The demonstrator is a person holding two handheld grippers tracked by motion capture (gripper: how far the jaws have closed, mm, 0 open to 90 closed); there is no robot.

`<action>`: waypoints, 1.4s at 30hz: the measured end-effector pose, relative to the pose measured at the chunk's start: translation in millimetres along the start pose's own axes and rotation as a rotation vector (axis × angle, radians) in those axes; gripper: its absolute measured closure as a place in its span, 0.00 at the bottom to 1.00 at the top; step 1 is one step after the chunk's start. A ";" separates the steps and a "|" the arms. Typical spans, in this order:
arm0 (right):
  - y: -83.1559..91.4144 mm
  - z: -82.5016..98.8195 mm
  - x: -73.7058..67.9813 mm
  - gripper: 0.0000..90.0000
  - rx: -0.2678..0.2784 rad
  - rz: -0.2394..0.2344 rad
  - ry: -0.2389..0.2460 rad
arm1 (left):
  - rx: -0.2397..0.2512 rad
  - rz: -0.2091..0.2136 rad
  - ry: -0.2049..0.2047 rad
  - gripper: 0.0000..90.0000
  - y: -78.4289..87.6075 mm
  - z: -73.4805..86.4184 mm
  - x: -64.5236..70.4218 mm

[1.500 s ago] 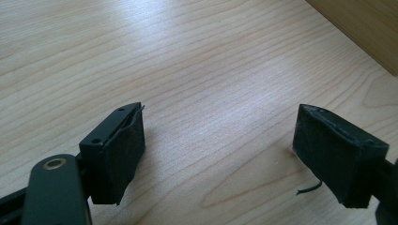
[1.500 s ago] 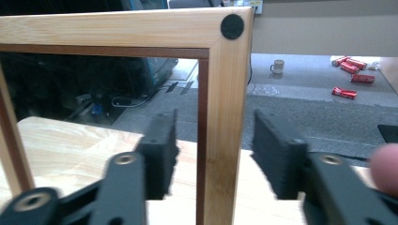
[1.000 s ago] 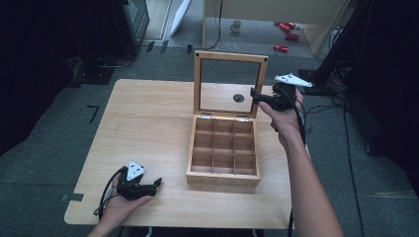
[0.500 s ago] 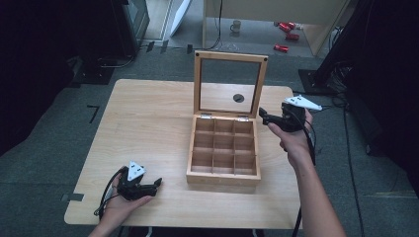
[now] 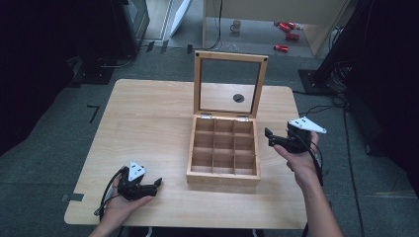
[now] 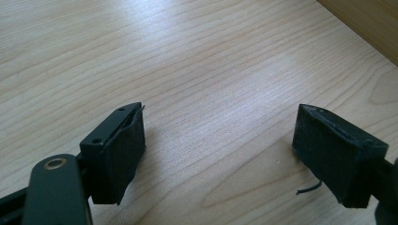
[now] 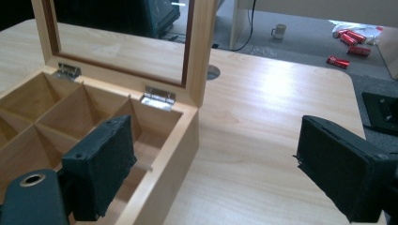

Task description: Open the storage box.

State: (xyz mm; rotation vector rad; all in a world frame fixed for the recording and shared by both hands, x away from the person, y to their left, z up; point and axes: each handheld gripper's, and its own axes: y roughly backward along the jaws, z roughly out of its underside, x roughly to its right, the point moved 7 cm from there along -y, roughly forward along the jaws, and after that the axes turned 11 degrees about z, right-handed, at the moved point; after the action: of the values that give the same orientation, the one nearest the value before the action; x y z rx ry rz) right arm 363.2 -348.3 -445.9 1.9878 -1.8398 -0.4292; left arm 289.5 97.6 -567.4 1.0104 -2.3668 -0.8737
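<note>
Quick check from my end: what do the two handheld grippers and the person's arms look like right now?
Both the left gripper and the right gripper are black, each topped by a grey three-cornered plate and trailing a black cable. Their jaws carry thick black pads. The forearms are bare, with no sleeves in view.

No legible text, label, brand, number or sign anywhere.
</note>
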 end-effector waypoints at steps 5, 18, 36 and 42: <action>4.7 14.2 3.0 0.13 -0.016 0.006 0.008 | 0.000 0.000 0.000 0.20 0.0 0.0 0.0; 17.7 65.6 16.8 0.14 -0.084 0.029 -0.002 | 0.000 -0.001 -0.001 0.20 -0.1 0.0 0.1; 24.9 135.0 41.3 0.15 -0.202 0.081 -0.031 | -0.004 0.008 -0.005 0.17 -0.5 0.2 1.1; 26.3 148.5 44.3 0.15 -0.237 0.103 -0.010 | -0.004 0.009 -0.004 0.17 -0.3 0.3 0.9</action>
State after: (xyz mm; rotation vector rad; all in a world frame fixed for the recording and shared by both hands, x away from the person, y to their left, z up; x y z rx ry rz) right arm 273.0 -405.7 -561.1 1.7292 -1.7948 -0.5970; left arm 288.9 96.9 -567.6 0.9967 -2.3704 -0.8776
